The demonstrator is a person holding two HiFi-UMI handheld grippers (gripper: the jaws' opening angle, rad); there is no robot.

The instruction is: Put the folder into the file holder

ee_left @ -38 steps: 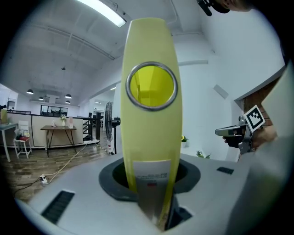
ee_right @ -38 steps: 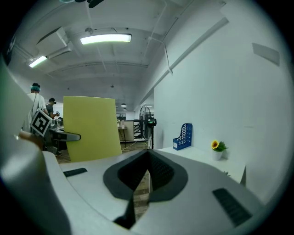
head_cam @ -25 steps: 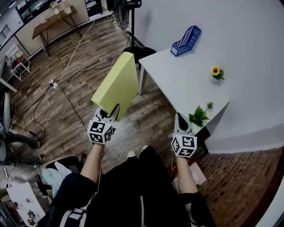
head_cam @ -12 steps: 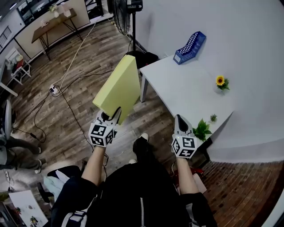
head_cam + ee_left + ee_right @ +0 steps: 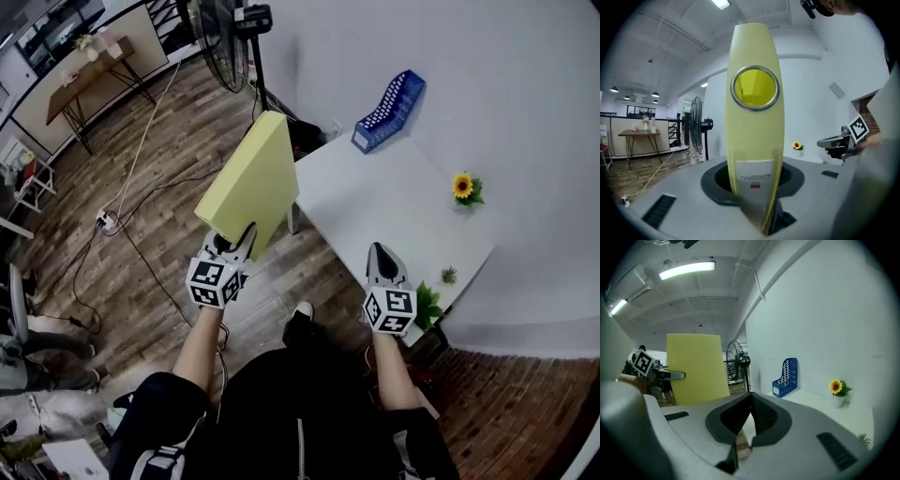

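A thick yellow folder (image 5: 249, 180) stands upright in the air, with my left gripper (image 5: 233, 242) shut on its lower edge. In the left gripper view the folder's spine (image 5: 754, 122) with its metal ring fills the middle between the jaws. The blue file holder (image 5: 389, 99) stands empty at the far corner of the white table (image 5: 375, 202), against the wall; it also shows as the blue file holder (image 5: 786, 377) in the right gripper view. My right gripper (image 5: 379, 251) hovers over the table's near edge, shut and holding nothing; its jaw tips meet in the right gripper (image 5: 751, 395) view.
A potted sunflower (image 5: 464, 186) sits on the table by the wall, and a green plant (image 5: 430, 302) at its near corner. A standing fan (image 5: 221, 39) and floor cables (image 5: 131, 234) lie left of the table. The person's shoe (image 5: 301, 313) is on the wooden floor.
The table and file holder have come closer as the person stepped toward them. The folder stays gripped in my left gripper, and the right gripper stays shut.
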